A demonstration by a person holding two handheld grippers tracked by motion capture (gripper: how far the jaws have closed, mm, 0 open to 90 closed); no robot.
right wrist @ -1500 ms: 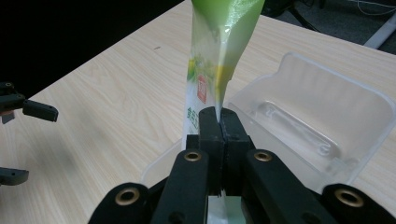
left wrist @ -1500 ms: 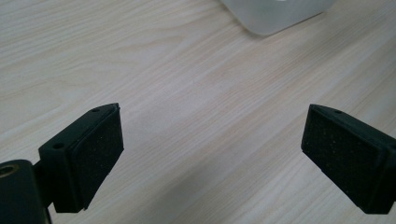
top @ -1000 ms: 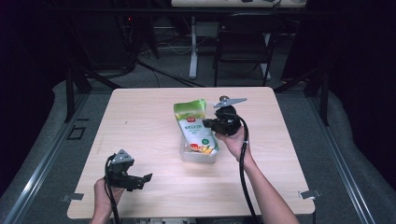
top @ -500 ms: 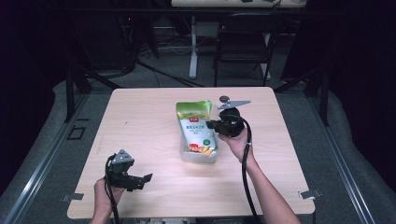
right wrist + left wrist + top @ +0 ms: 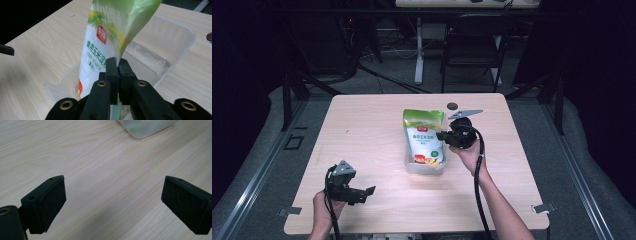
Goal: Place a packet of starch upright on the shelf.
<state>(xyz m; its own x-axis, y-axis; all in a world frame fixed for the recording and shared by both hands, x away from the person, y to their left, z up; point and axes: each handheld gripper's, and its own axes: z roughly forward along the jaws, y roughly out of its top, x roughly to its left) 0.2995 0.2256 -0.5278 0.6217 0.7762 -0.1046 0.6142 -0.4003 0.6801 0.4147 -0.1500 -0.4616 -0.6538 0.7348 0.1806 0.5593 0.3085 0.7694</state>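
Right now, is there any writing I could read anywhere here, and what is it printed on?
"食用玉米淀粉": green characters down the front of the corn starch pouch, which the right gripper pinches over the clear plastic container.
"CORN STARCH": small grey letters beside them on the same pouch.
Red brand badge above them: too small to read.
"(粟粉)": seemingly, below; blurred, not certain.
High view: the pouch print is too small to read.

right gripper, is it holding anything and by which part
Yes. The right gripper is shut on the side edge of the green and white starch bag, over the clear tray.
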